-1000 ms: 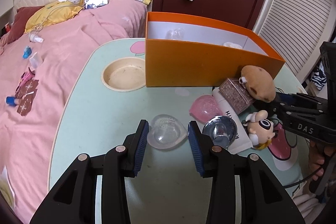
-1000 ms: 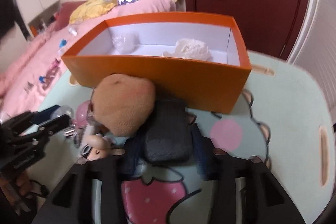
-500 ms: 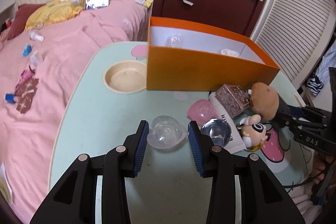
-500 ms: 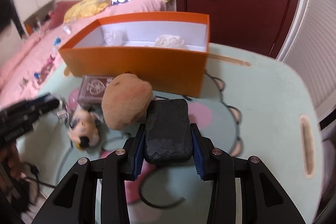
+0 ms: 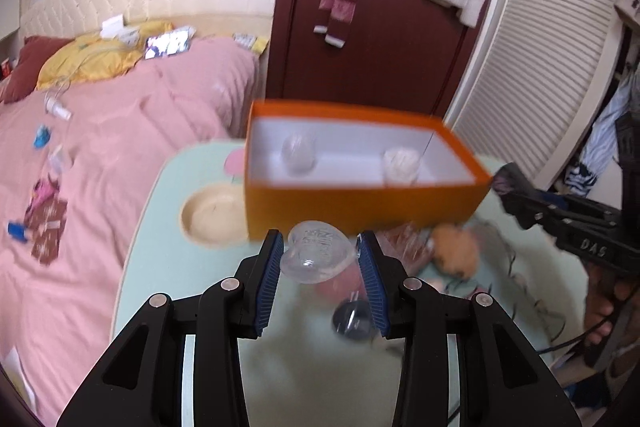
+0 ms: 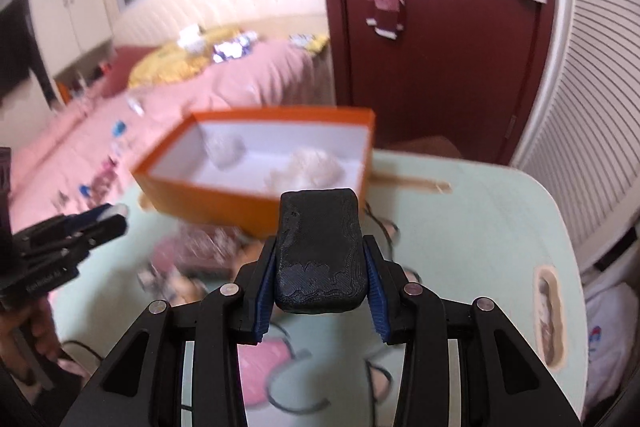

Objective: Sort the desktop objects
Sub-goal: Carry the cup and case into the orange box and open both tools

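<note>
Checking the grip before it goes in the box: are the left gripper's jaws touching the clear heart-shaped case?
Touching. The left wrist view shows both blue pads of the left gripper pressed against the sides of the clear heart-shaped case, held above the table.

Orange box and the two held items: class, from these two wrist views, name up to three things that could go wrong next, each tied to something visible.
1. The left gripper holds a smooth clear heart-shaped piece only by its edges; it may slip out.
2. The right gripper clamps just the lower part of the black pouch, which might tip forward.
3. The orange box already holds two items, and both grippers face it; they could crowd each other.
</note>
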`<state>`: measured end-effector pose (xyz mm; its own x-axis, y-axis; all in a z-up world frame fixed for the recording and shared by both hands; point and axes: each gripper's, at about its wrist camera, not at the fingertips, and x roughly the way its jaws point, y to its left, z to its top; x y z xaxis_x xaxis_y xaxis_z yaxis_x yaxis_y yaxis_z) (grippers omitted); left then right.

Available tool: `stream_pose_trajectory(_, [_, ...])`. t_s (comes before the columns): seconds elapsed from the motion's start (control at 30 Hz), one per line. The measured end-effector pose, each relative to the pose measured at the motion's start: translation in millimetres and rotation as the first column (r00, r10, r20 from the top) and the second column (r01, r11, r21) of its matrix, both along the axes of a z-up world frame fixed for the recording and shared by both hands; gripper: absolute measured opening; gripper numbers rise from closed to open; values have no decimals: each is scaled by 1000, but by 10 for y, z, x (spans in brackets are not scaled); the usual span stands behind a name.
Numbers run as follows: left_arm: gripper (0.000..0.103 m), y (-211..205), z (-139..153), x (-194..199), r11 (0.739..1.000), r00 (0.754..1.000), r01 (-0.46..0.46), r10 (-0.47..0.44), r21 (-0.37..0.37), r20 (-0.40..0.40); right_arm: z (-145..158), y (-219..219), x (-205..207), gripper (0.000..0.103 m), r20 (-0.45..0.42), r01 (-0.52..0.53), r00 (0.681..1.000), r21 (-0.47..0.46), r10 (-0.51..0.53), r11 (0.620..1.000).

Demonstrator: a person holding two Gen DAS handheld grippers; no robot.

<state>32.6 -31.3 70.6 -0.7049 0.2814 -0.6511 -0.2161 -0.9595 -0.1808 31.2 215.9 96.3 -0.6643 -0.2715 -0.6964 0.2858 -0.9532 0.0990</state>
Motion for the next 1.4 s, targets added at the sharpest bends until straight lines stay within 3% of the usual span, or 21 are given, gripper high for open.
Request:
stream_pose_trajectory(0.23, [41, 144, 253, -382, 999, 997, 37, -38, -23, -73, 110, -245, -331, 38, -44, -30, 999, -18, 29, 999])
stream_pose_trajectory(0.57, [41, 305, 70, -876, 998, 998, 59, -59, 4, -11, -65, -485, -759, 39, 2, -59, 998, -43, 59, 997])
stream_pose_trajectory(0.9, [42, 239, -123, -961, 1000, 999, 18, -18, 0, 35, -243, -577, -918, 39, 40, -77, 996, -51, 79, 996])
stream_pose_trajectory(1.0, [48, 215, -136, -952, 1000, 999, 5, -4, -6, 37, -251, -576, -906, 40, 33, -79, 996, -51, 81, 996])
stream_pose_trajectory(1.1, [61, 205, -135, -937, 1000, 1000, 0, 1, -3, 31, -244, -567, -893, 47, 27, -77, 997, -49, 79, 996])
stream_pose_trajectory(1.4, [63, 136, -82, -842, 1000, 999, -12, 11, 14, 43, -200, -509, -823, 47, 27, -64, 997, -59, 65, 996])
